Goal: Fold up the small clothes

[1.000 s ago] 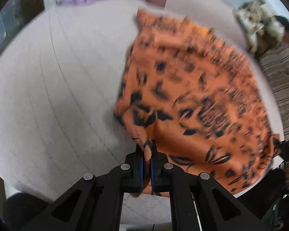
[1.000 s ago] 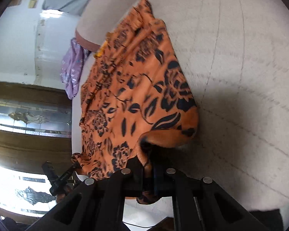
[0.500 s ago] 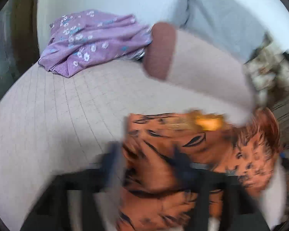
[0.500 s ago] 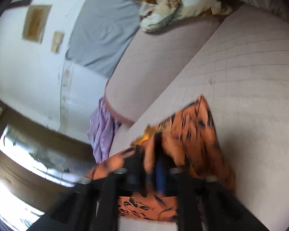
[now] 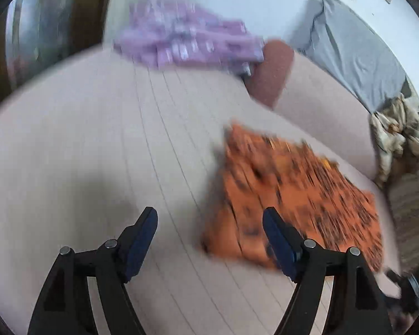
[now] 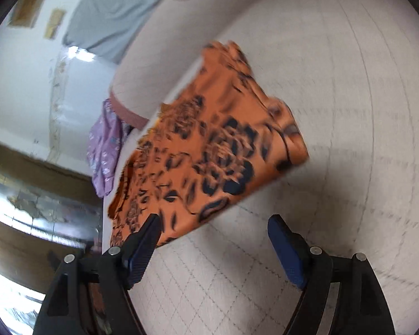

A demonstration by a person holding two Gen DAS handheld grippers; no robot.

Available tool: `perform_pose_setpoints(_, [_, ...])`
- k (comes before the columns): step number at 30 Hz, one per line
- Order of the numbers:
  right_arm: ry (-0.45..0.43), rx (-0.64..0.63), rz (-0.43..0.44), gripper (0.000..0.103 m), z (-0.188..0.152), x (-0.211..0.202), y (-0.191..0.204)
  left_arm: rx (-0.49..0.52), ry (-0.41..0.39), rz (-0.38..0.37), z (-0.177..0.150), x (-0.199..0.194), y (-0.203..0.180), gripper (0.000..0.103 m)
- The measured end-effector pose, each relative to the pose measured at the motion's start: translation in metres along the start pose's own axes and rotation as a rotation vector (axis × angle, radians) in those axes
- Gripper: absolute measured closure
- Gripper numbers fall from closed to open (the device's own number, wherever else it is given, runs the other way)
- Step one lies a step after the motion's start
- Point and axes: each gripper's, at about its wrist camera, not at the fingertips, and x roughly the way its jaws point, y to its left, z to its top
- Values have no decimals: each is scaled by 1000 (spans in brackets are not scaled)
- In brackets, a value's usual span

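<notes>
1. Lying folded on the quilted mattress (image 5: 103, 150), the orange floral garment (image 5: 290, 195) sits near the front edge, just below the bolster (image 5: 307, 103).
2. The left gripper (image 5: 209, 223) is spread wide and holds nothing; its right finger overlaps the garment's near corner in view, contact unclear.
3. The right gripper (image 6: 213, 230) is likewise released, hovering at the garment's near edge.
4. A purple floral cloth (image 5: 187, 42) lies at the mattress's far edge.

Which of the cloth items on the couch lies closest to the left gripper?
The orange cloth: it lies flat on the seat just ahead of the open left gripper. The purple cloth and grey cloth sit far back.
</notes>
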Motion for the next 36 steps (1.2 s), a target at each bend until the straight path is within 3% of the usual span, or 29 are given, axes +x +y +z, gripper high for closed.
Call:
perform_pose_setpoints(3, [-36, 66, 12, 22, 14, 14, -5, 1, 95, -18, -18, 28, -14, 25])
perform_pose_setpoints(10, [-206, 266, 1, 24, 47, 29, -10, -59, 36, 109, 9, 66, -29, 22])
perform_pose_setpoints(11, [-216, 254, -9, 38, 53, 32, -7, -73, 33, 117, 13, 70, -29, 22])
perform_pose_setpoints(12, [-207, 239, -25, 70, 60, 39, -6, -74, 32, 128, 18, 74, -31, 28])
perform_pose_setpoints(13, [-171, 244, -35, 83, 66, 51, -7, -52, 42, 128, 24, 78, -36, 47])
perform_pose_setpoints(14, [-143, 246, -43, 86, 70, 61, -8, -30, 71, 123, 31, 84, -39, 90])
perform_pose_setpoints(17, [-137, 183, -49, 89, 82, 61, 9, -21, 72, 110, 54, 80, -44, 92])
perform_pose_setpoints(22, [-216, 24, -13, 92, 96, 15, 74, 64, -96, 40, 83, 6, -70, 94])
perform_pose_setpoints(26, [-281, -41, 38, 93, 83, -35, 113, 118, -144, -17, 70, -52, -74, 94])
perform_pose_setpoints(29, [-294, -65, 53, 93, 52, -74, 115, 163, -112, -13, 31, -74, -58, 92])
perform_pose_setpoints(31, [-252, -82, 5, 89, 22, -82, 97, 204, -33, 28, -13, -55, -37, 68])
perform_pose_setpoints(32, [-224, -75, -24, 84, 8, -78, 82, 210, 9, 59, -28, -38, -27, 34])
perform_pose_setpoints(33, [-174, -65, -83, 68, -11, -72, 57, 210, 108, 125, -50, -15, -9, 26])
perform_pose_setpoints(35, [-59, -1, -223, 45, -36, -59, 9, 189, 225, 141, -74, 5, 18, 28])
perform_pose_setpoints(36, [-18, 50, -244, 47, -46, -60, -14, 206, 149, 113, -76, -10, 20, 28])
